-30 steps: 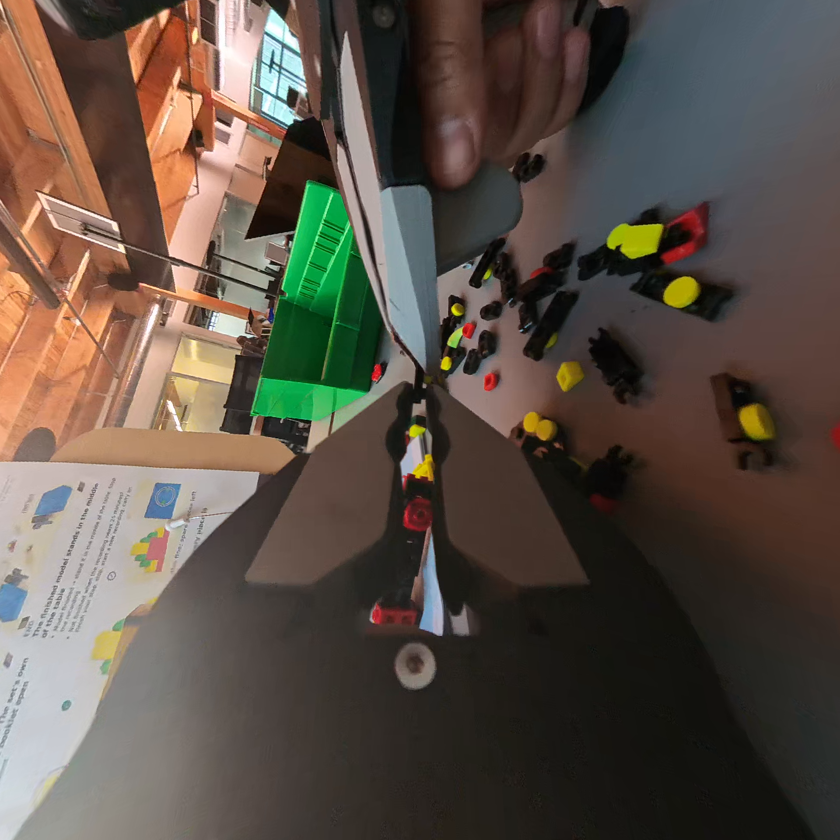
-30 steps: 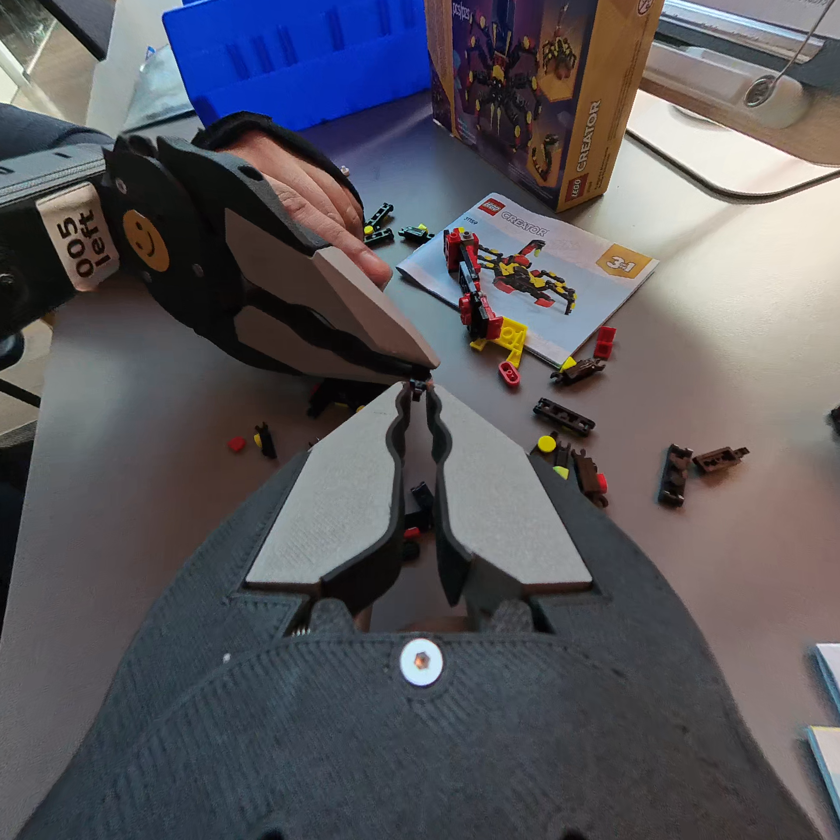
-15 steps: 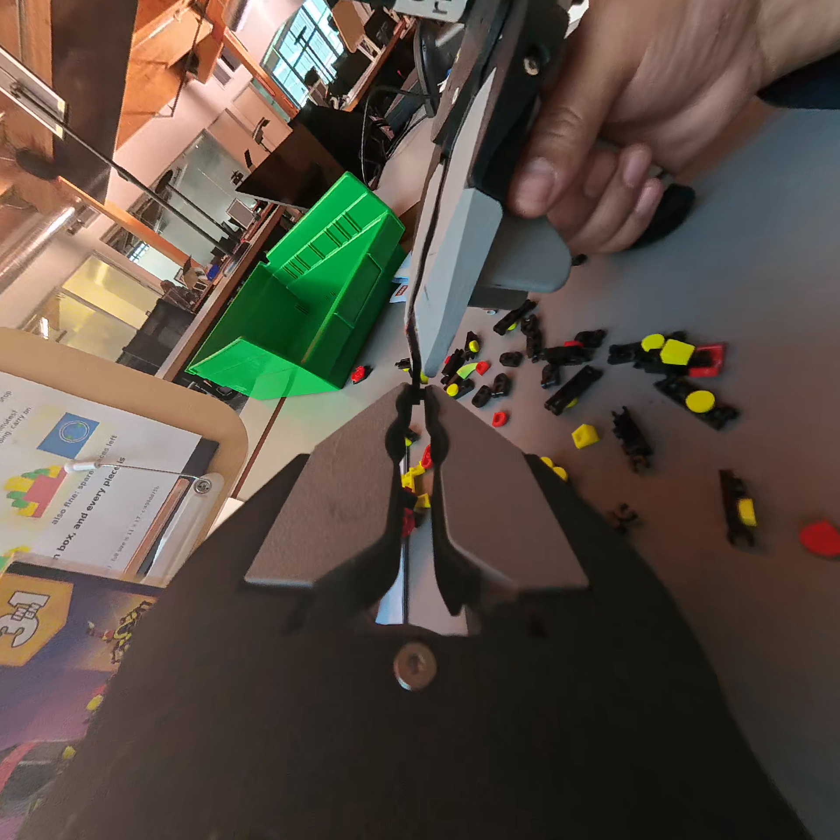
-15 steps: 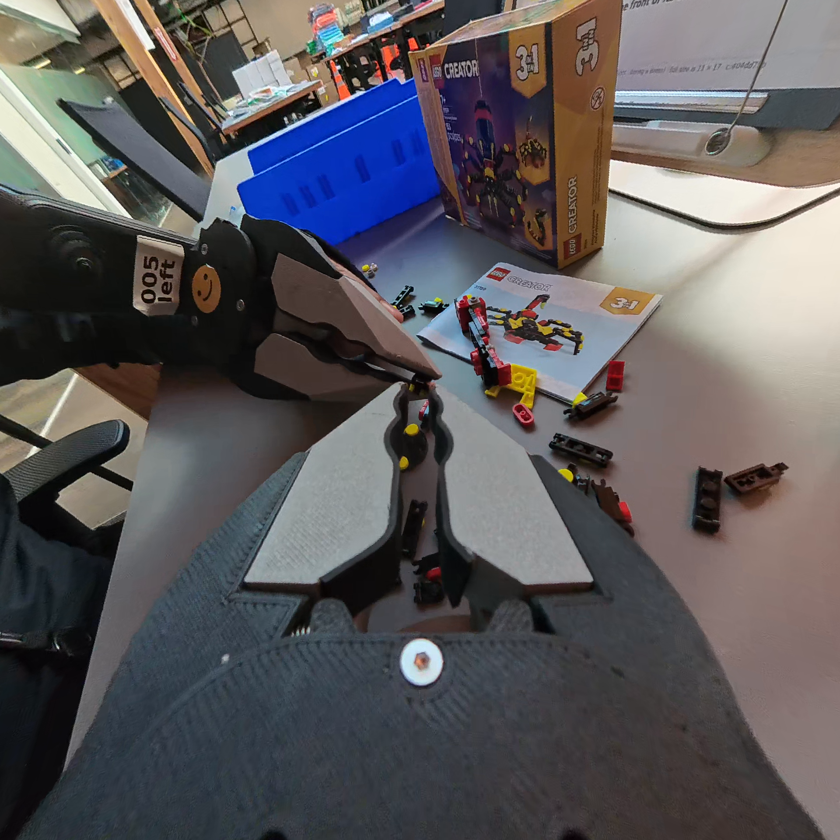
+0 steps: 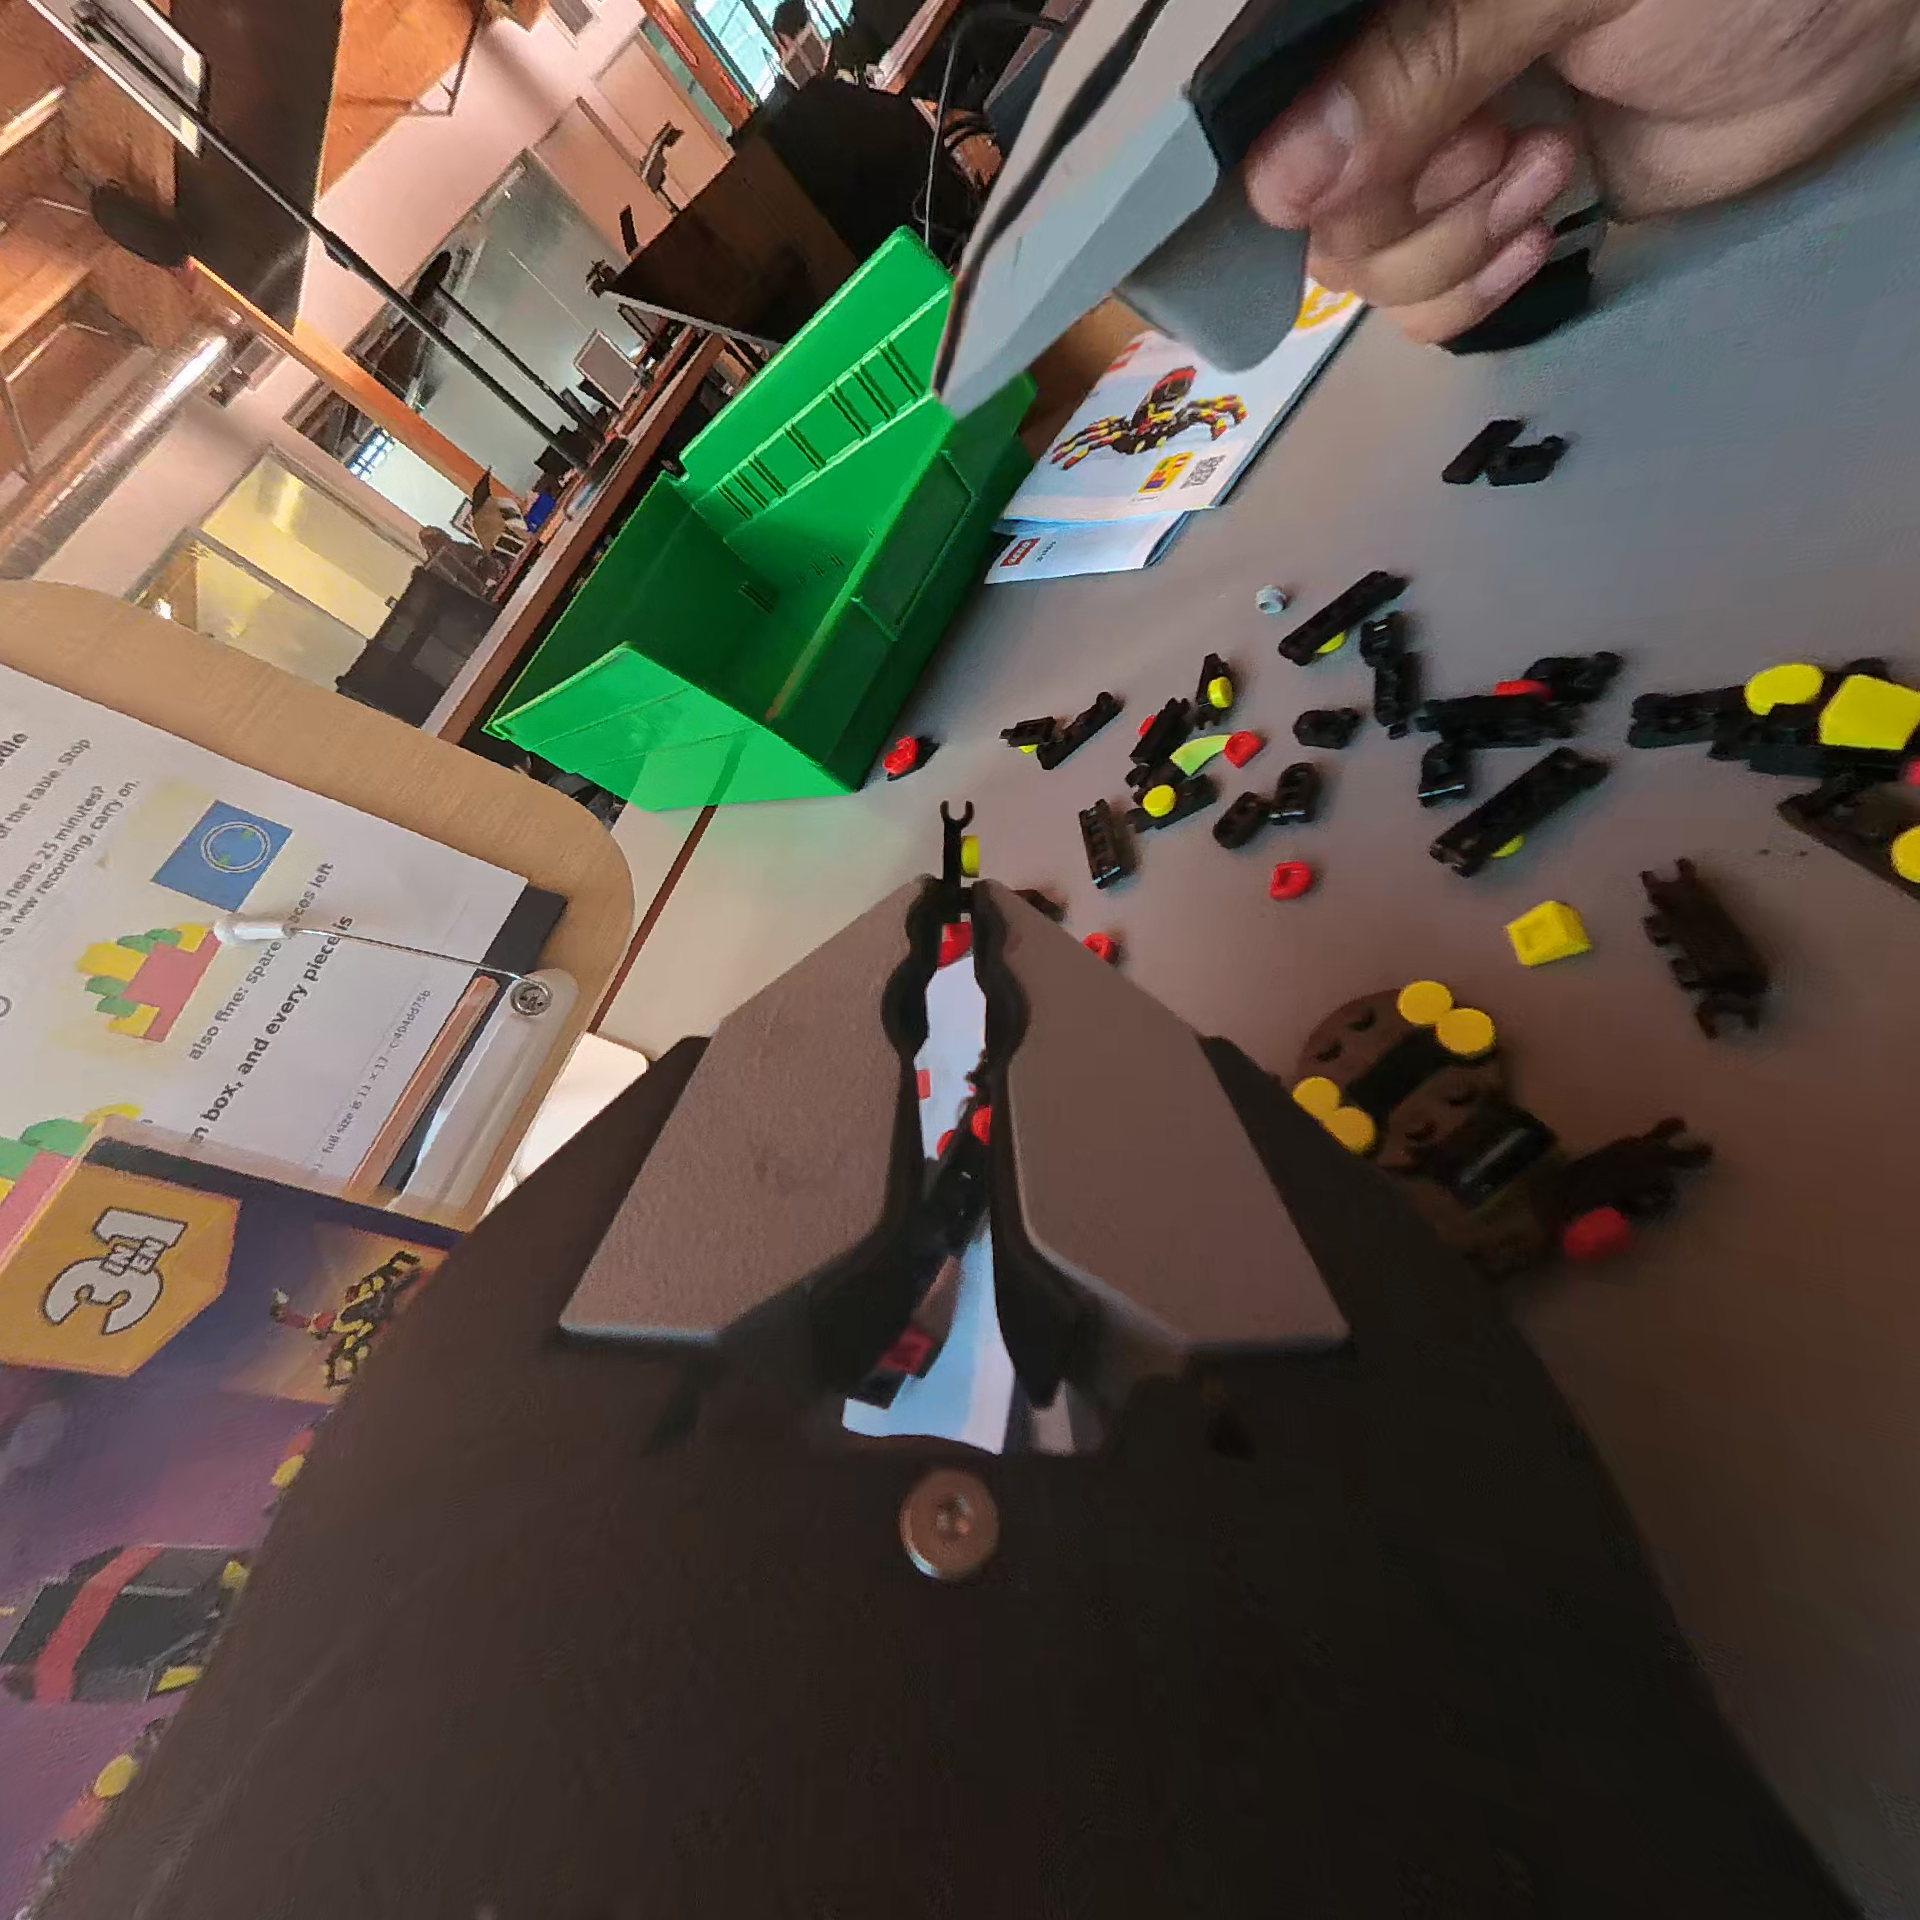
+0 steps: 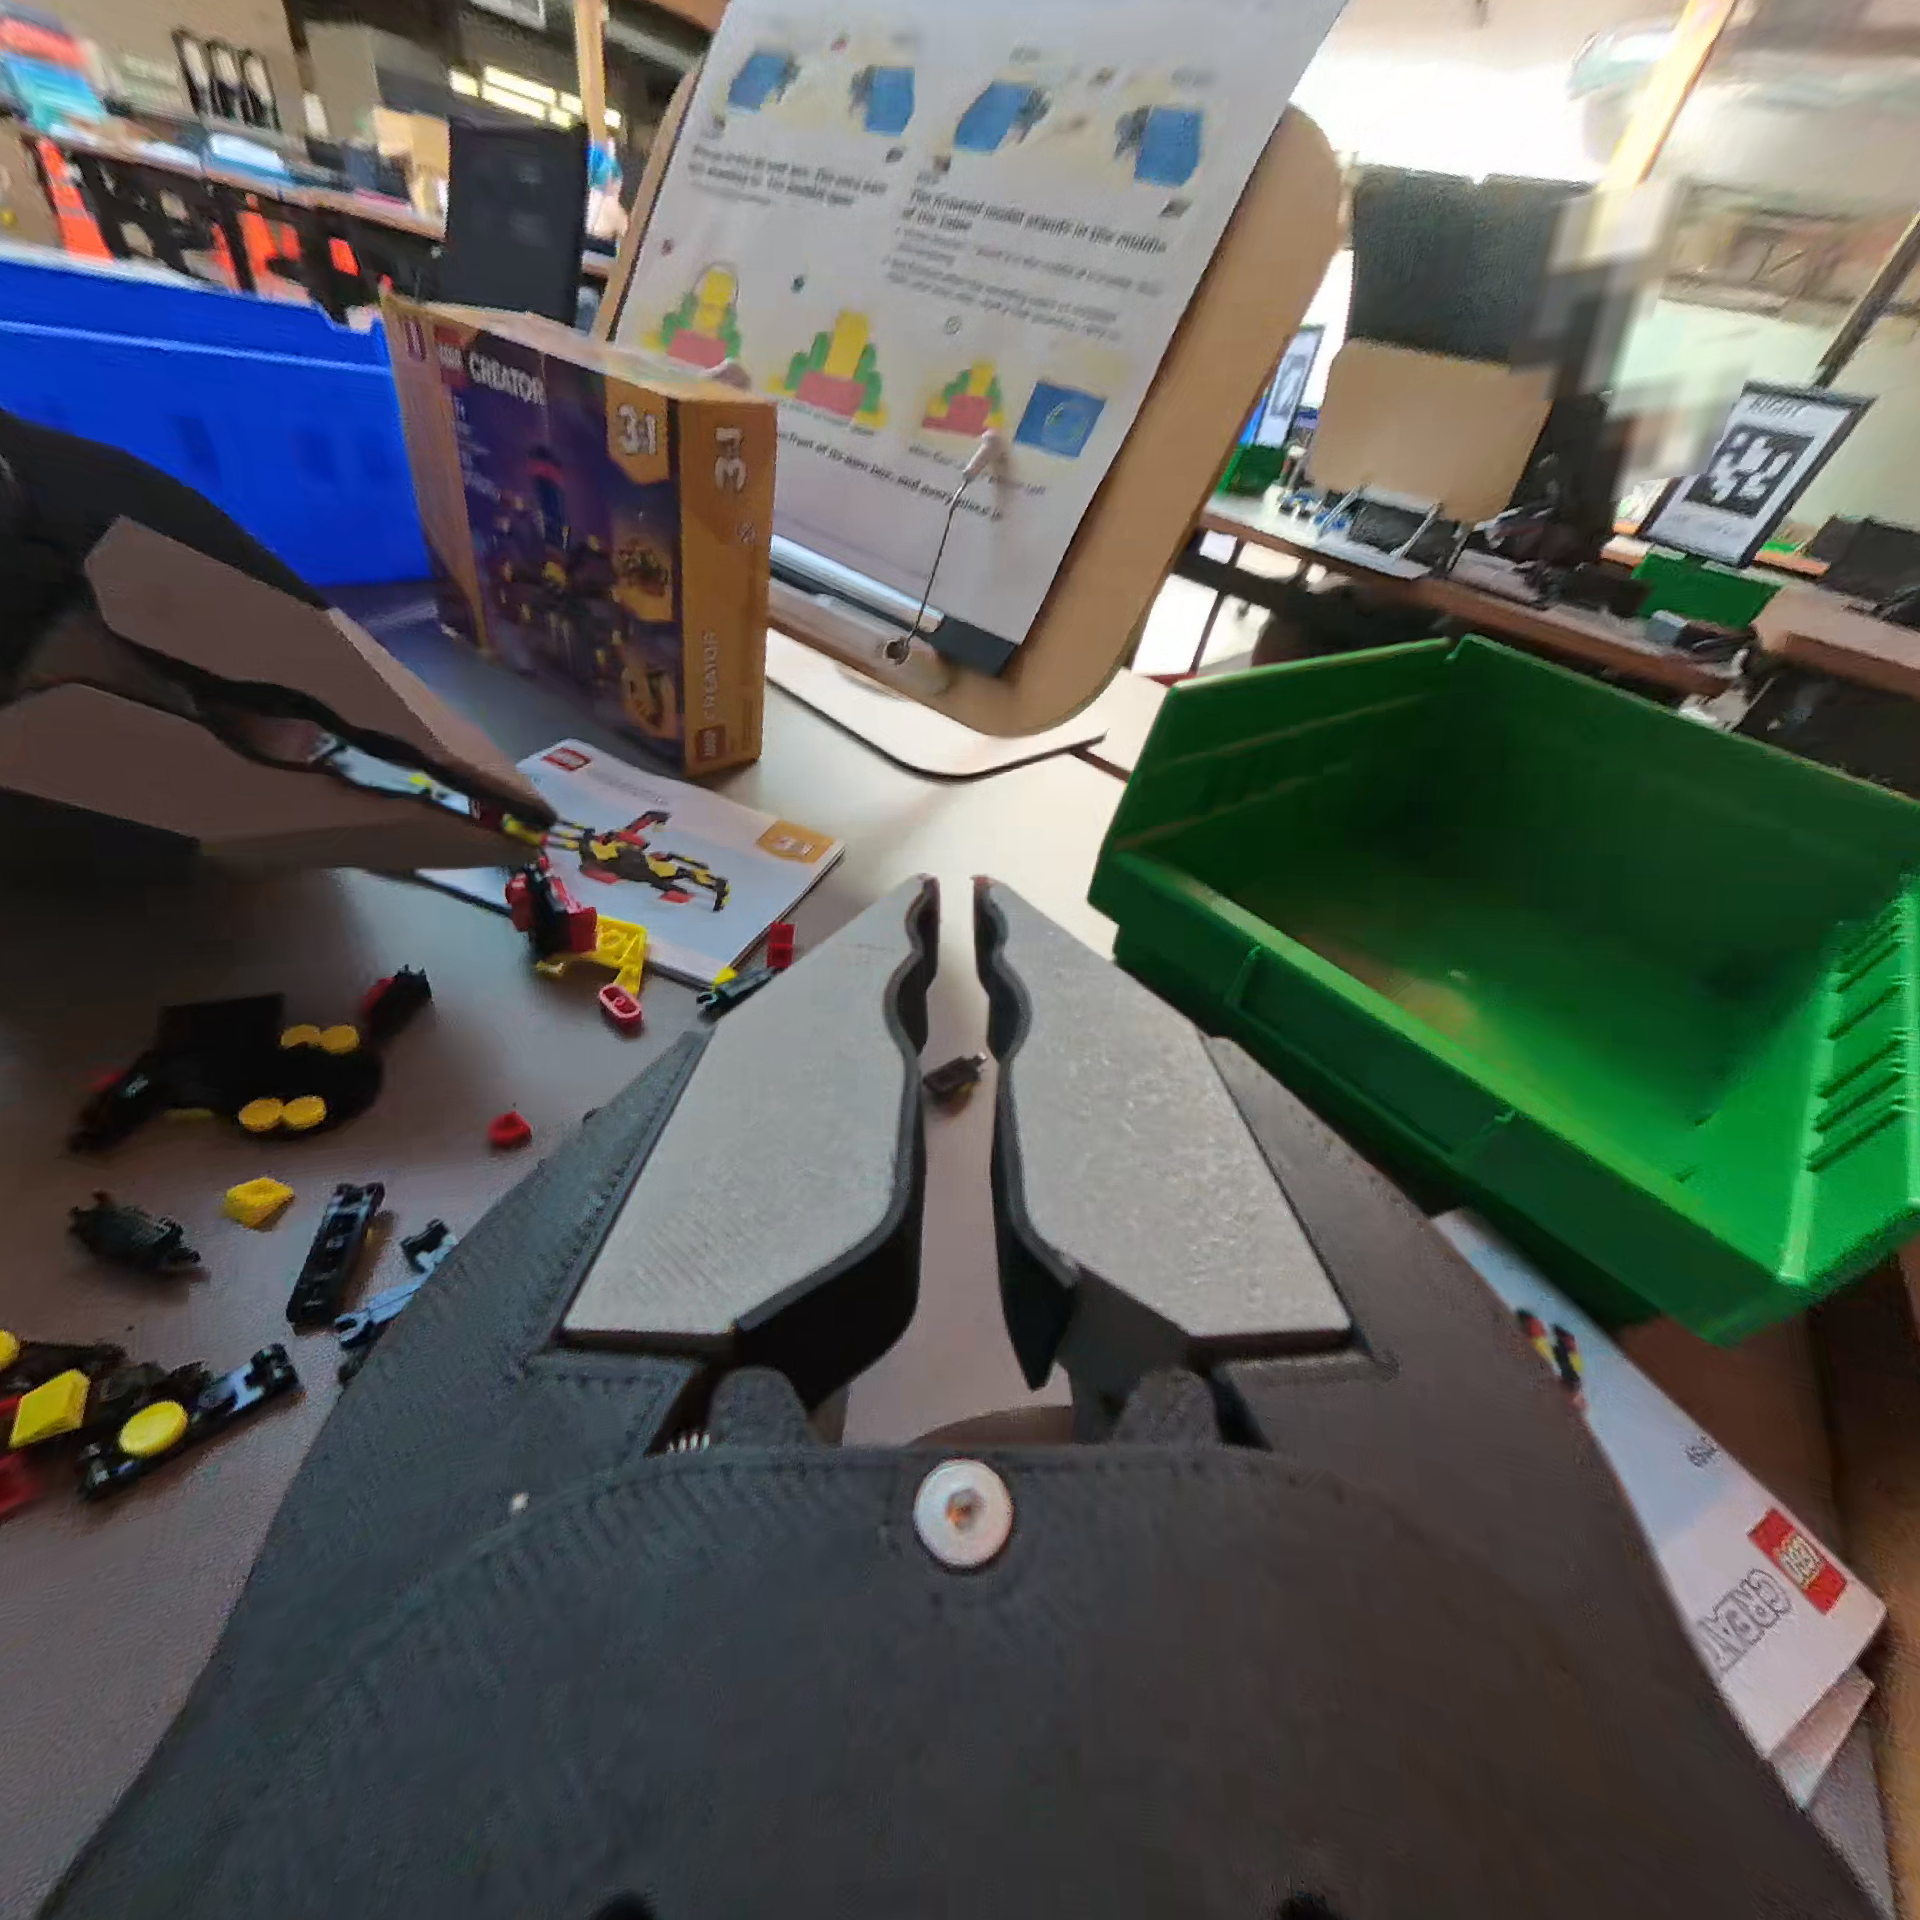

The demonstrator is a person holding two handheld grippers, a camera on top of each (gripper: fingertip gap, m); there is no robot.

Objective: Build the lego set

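My left gripper [image 5: 954, 896] is shut on a thin black lego piece with a yellow stud [image 5: 954, 840] that sticks out past its tips. In the right wrist view the left gripper [image 6: 525, 831] is at the left, above the booklet. My right gripper [image 6: 954, 885] is slightly open and empty, above the table near the green bin. In the left wrist view it [image 5: 951, 390] hangs at the top, held by a hand [image 5: 1558, 135]. A brown body with yellow studs [image 5: 1423, 1122] lies on the table [image 6: 260, 1081]. A red, black and yellow sub-assembly [image 6: 566, 925] lies by the booklet.
Several loose black, yellow and red pieces [image 5: 1351, 748] are scattered over the grey table. A green bin [image 6: 1507, 935] stands at the right, a blue bin [image 6: 187, 416] far left. The set's box [image 6: 603, 520], an instruction booklet [image 6: 717, 873] and a clipboard stand [image 6: 1195, 416] are behind. The gap from one gripper's tips to the other's is roughly 11 centimeters.
My right gripper has let go of the small piece, opened a little and pulled away toward the green bin. My left gripper keeps the piece and has lifted.
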